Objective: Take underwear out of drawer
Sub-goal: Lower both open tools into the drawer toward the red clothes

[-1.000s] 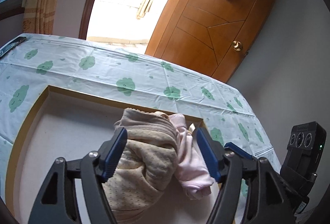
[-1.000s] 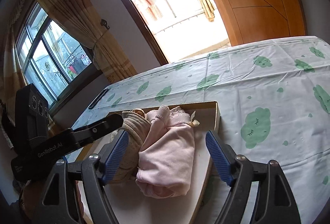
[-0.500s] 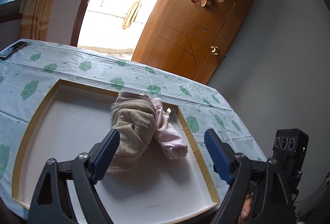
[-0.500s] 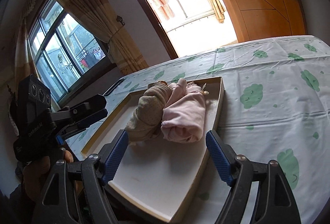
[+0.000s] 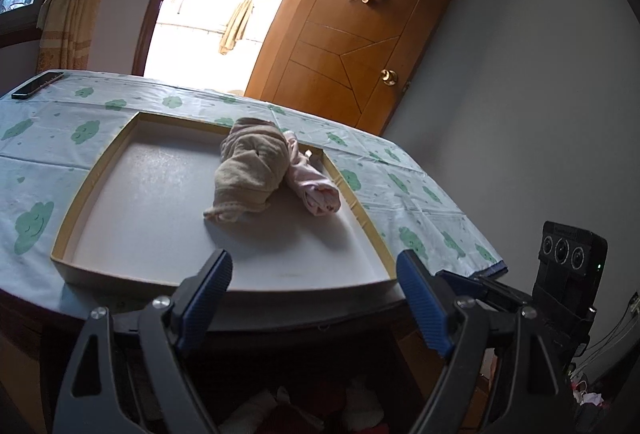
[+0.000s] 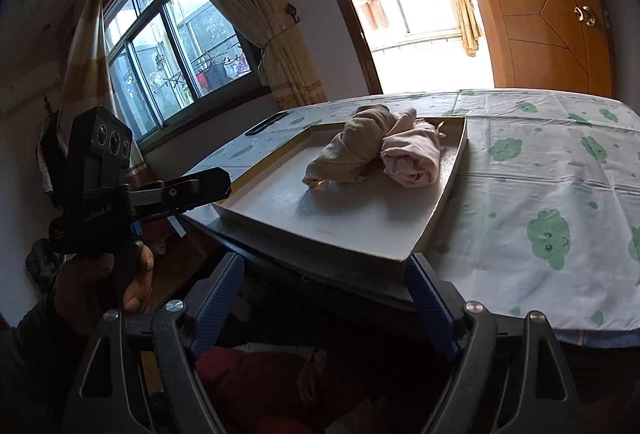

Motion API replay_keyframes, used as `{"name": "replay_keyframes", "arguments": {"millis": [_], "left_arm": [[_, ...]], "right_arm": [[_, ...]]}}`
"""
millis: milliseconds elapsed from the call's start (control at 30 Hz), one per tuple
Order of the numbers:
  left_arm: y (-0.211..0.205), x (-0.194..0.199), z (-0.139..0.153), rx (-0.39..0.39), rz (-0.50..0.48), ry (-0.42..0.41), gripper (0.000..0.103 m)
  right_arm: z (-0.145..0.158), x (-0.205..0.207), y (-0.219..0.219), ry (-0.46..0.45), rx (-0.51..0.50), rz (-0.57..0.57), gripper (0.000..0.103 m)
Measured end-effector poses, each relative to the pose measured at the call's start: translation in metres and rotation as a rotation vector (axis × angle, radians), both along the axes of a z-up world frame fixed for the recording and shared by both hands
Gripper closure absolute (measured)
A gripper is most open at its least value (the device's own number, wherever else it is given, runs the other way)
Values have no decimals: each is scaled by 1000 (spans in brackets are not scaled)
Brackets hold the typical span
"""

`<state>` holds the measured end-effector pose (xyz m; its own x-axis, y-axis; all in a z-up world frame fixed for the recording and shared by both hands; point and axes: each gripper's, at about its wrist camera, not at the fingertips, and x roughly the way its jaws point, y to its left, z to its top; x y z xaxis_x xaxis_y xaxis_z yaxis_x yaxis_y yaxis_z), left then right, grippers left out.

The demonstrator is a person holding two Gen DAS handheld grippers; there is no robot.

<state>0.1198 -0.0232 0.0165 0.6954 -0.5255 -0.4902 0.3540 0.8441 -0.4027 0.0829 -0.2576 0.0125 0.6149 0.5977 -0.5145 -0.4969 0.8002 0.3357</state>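
A beige underwear roll (image 5: 252, 170) and a pink underwear roll (image 5: 316, 186) lie side by side at the far right of a shallow white tray (image 5: 120, 246) on the table. My left gripper (image 5: 314, 274) is open and empty, back past the table's near edge. The right wrist view shows the same beige roll (image 6: 352, 154) and pink roll (image 6: 412, 162). My right gripper (image 6: 324, 274) is empty too, its jaws opening. Below both grippers a dark drawer (image 6: 248, 366) holds red and pale clothes (image 5: 288, 410).
A cloud-print cloth (image 6: 540, 174) covers the table. A phone (image 5: 36, 84) lies at its far left corner. A hand (image 6: 100, 274) holds the left gripper (image 6: 216, 186) left of the tray. A wooden door (image 5: 360, 54) and a bright doorway stand behind.
Both grippers have drawn back from the tray to beyond the table's near edge. The left jaws widened off the beige roll. Both rolls stay in the tray, and the drawer has come into view.
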Motion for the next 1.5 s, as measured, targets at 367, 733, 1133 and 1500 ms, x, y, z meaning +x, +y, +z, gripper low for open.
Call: {"name": "replay_keyframes", "arguments": {"millis": [367, 733, 1133, 1500], "left_arm": [[8, -37, -61, 126, -81, 185, 18], [-1, -52, -102, 226, -161, 348, 18], [-35, -51, -132, 341, -252, 439, 15], [-50, -47, -149, 426, -319, 505, 15]], "right_arm": [[-31, -52, 9, 27, -89, 60, 19], [-57, -73, 30, 72, -131, 123, 18], [-25, -106, 6, 12, -55, 119, 18], [-1, -113, -16, -19, -47, 86, 18]]}}
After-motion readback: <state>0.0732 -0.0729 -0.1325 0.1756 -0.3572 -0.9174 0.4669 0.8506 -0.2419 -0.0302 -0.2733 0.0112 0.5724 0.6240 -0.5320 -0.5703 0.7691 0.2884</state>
